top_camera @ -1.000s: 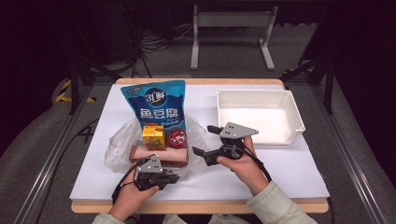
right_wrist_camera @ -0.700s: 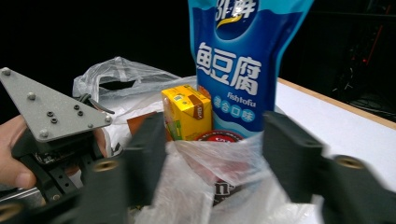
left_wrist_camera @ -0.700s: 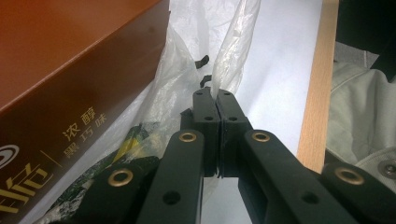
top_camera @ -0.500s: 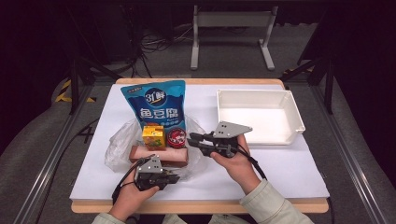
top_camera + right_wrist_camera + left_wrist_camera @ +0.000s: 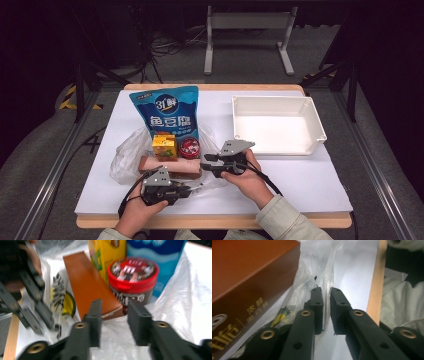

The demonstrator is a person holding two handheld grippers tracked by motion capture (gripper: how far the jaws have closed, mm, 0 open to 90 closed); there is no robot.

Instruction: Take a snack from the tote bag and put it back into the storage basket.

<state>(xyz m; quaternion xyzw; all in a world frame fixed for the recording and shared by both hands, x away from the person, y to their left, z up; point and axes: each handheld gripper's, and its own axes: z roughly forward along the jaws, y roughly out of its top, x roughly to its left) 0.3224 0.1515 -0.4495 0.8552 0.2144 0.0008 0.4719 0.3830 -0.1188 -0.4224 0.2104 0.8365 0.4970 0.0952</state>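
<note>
A clear plastic bag (image 5: pixel 125 160) lies on the white table (image 5: pixel 300 185), spread around a blue snack pouch (image 5: pixel 167 112), a yellow juice carton (image 5: pixel 164 146), a red-lidded candy can (image 5: pixel 189 148) and a flat brown box (image 5: pixel 167 165). My left gripper (image 5: pixel 192 190) sits at the bag's near edge. In the left gripper view its jaws (image 5: pixel 326 293) have just been opening and stand a narrow gap apart, with the bag's film (image 5: pixel 312 267) running between them beside the brown box (image 5: pixel 249 272). My right gripper (image 5: pixel 206 165) points left at the bag. Its jaws (image 5: pixel 115 306) have just been opening and stand open over the film, in front of the can (image 5: pixel 132 277) and box (image 5: pixel 87 280).
An empty white tray (image 5: pixel 320 125) stands at the right back of the table. The table's wooden front edge (image 5: pixel 375 285) runs close behind the left gripper. A dark floor with metal frames surrounds the table.
My right gripper has moved left and down toward the bag's near right side. The left gripper has stayed in place at the bag's edge.
</note>
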